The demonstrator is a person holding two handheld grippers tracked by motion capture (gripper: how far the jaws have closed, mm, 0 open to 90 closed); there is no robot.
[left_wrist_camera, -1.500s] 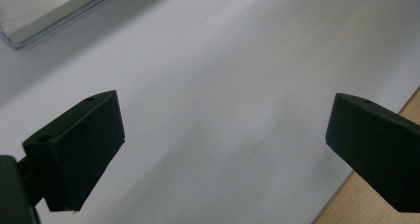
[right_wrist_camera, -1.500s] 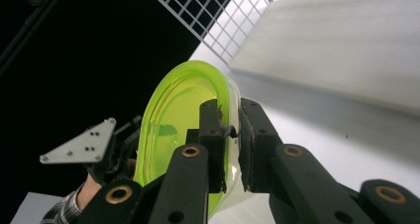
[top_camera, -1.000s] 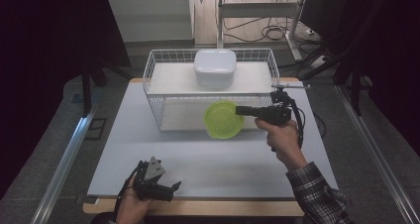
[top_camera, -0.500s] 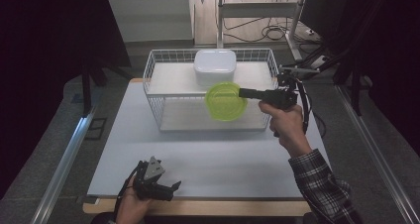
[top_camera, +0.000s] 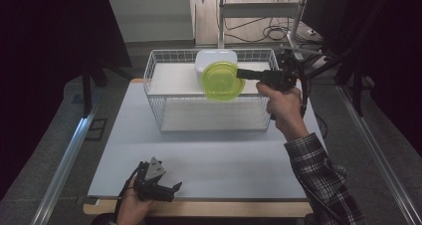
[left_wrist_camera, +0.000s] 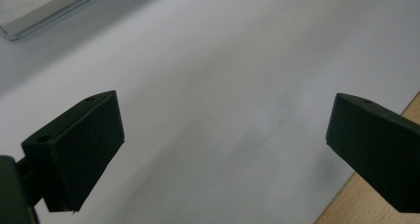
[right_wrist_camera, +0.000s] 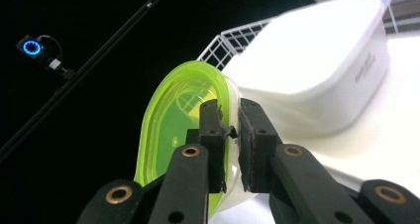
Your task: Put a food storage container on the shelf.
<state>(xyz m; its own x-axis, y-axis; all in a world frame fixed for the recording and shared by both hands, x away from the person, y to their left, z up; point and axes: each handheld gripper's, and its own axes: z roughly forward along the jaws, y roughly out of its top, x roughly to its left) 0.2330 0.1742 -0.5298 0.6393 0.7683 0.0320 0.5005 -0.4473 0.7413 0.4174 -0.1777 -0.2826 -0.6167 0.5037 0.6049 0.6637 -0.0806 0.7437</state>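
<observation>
Right gripper (top_camera: 240, 73) clamped on the rim of the green bowl (top_camera: 222, 80), held on edge above the wire basket (top_camera: 158, 70) at twelve o'clock, beside the white container (top_camera: 211, 58); left gripper (top_camera: 171, 187) spread wide and holding nothing, at seven o'clock.

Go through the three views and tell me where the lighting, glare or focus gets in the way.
High view: dark surroundings, evenly lit table, the green bowl reads clearly. Left gripper view: soft, slightly blurred tabletop between the open left tool. Right gripper view: the white container is overexposed, its top washed out; black background at left; the right tool clamping the bowl's rim stays sharp.
</observation>
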